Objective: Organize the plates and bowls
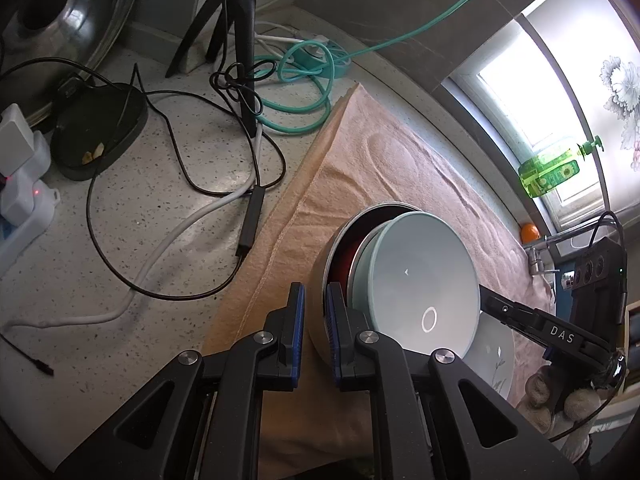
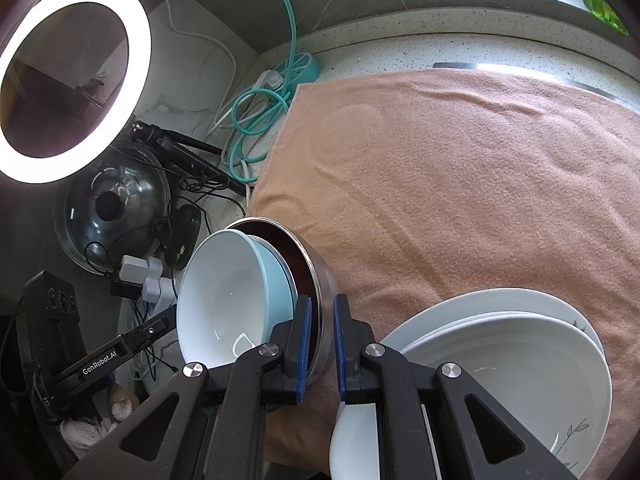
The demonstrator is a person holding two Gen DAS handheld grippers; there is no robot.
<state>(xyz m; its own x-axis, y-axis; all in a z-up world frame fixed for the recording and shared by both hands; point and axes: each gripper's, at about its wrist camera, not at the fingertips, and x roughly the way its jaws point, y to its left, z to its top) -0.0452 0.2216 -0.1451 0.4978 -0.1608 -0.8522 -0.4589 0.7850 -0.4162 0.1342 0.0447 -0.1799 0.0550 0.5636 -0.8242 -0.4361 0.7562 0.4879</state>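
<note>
A steel bowl (image 1: 317, 344) with a dark red inside holds nested pale blue bowls (image 1: 424, 276), the whole stack tilted above the peach towel (image 1: 360, 152). My left gripper (image 1: 316, 320) is shut on the steel bowl's near wall. My right gripper (image 2: 322, 340) is shut on the opposite rim of the same steel bowl (image 2: 320, 280), and its black arm (image 1: 540, 328) shows at the right of the left wrist view. The pale blue bowls (image 2: 224, 292) face the left gripper's arm (image 2: 120, 348). A stack of white plates (image 2: 500, 360) lies on the towel (image 2: 460, 180) beside the right gripper.
On the speckled counter (image 1: 160, 220) left of the towel lie black and white cables, a teal cord (image 1: 300, 80), a tripod (image 1: 244, 40), a power strip (image 1: 20, 184) and a pot lid (image 2: 116, 208). A lit ring light (image 2: 76, 80) stands at the left. A green soap bottle (image 1: 552, 172) is by the window.
</note>
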